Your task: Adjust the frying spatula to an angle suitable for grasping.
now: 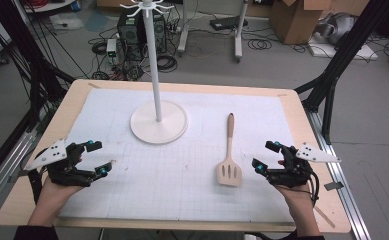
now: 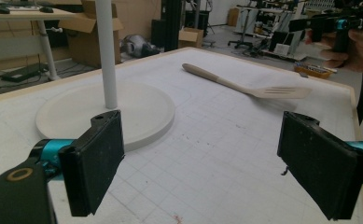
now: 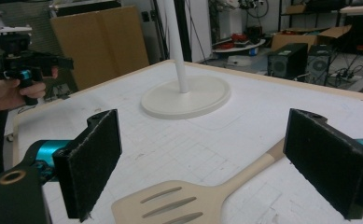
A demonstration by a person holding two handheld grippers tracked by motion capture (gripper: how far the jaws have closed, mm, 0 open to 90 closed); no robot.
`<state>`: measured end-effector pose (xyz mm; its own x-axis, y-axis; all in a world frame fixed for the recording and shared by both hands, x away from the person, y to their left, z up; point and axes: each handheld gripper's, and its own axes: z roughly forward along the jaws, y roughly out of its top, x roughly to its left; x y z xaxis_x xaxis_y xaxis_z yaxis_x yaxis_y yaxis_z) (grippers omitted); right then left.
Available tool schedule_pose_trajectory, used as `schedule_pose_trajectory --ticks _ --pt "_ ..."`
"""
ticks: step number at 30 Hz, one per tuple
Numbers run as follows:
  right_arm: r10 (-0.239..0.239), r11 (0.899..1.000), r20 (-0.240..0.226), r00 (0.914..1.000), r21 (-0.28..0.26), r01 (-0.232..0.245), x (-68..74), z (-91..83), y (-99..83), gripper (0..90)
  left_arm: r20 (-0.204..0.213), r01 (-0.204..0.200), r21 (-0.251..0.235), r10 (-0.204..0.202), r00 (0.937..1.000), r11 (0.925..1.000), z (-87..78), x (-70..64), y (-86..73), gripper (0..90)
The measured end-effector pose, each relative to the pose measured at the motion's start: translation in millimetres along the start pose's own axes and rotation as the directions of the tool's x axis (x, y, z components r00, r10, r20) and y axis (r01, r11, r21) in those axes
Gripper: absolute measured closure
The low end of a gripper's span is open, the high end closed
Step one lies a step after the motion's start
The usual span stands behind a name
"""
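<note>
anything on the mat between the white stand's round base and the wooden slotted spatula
No, the high view shows bare white gridded mat between the round white stand base and the wooden slotted spatula.

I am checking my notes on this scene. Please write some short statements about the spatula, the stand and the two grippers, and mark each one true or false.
1. The spatula lies flat on the table. True.
2. The left gripper holds the spatula. False: its jaws are open and empty.
3. The stand is upright on its round base. True.
4. The right gripper is shut. False: it is open, beside the spatula's blade.
5. The spatula hangs from the stand. False: they lie apart.
</note>
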<state>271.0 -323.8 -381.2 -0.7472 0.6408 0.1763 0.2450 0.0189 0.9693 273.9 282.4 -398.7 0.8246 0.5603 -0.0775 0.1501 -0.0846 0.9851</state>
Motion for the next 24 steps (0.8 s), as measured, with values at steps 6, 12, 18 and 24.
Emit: schedule_pose_trajectory --ticks 6,12,18,24 --pt "0.007 0.999 0.017 0.9998 -0.053 -0.006 -1.3 -7.0 0.4 10.5 0.006 -0.009 0.004 0.009 0.9999 0.9999 4.2 -1.0 0.2 15.6" --pt "-0.008 0.994 0.048 0.9988 -0.106 0.014 2.2 -15.1 5.4 10.5 0.011 -0.016 0.003 0.016 0.9998 0.9999 3.9 -2.0 2.4 15.8" --pt "-0.032 0.995 0.060 0.9977 -0.091 0.037 6.0 -11.5 7.0 10.5 0.013 -0.017 0.002 0.017 0.9998 0.9999 1.9 -0.4 1.7 15.8" --pt "-0.022 0.996 0.076 0.9969 -0.083 0.028 9.0 -3.2 8.2 13.6 0.007 -0.013 -0.004 0.014 0.9999 0.9999 -0.3 0.3 2.1 15.8"
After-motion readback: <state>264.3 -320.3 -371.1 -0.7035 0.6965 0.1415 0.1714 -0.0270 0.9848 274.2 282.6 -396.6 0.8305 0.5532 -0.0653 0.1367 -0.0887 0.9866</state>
